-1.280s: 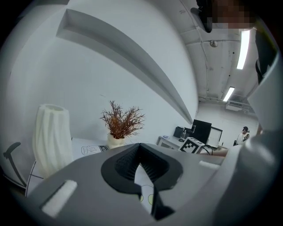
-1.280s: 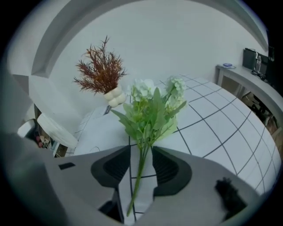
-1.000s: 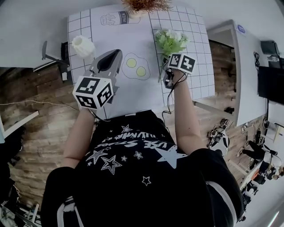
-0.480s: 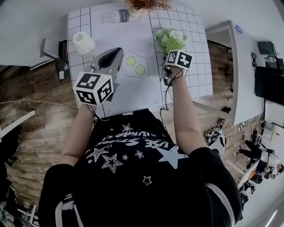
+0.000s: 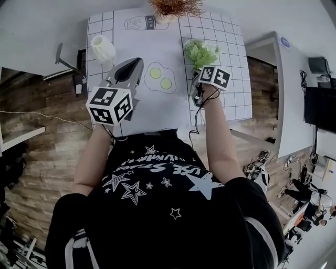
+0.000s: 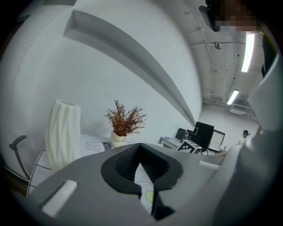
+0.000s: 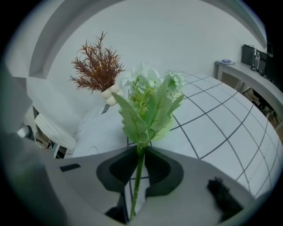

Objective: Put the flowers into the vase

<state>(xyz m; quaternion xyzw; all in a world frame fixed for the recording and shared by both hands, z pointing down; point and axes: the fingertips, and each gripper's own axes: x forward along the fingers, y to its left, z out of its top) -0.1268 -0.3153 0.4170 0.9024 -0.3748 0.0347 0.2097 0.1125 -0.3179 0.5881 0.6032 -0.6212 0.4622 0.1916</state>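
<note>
The bunch of white flowers with green leaves lies on the gridded white mat at the right. My right gripper is at its stem end. In the right gripper view the thin green stem runs between the jaws, which are closing and pinch it, with the blooms beyond. The ribbed white vase stands upright at the mat's left; it also rises at the left of the left gripper view. My left gripper hovers right of the vase, shut and empty.
A dried reddish plant in a small white pot stands at the mat's far edge. Fried-egg and milk-bottle drawings mark the mat's middle. A desk stands to the right, over wooden floor.
Only the head view has shifted slightly. Both grippers stay about where they were, the right one at the flower stems.
</note>
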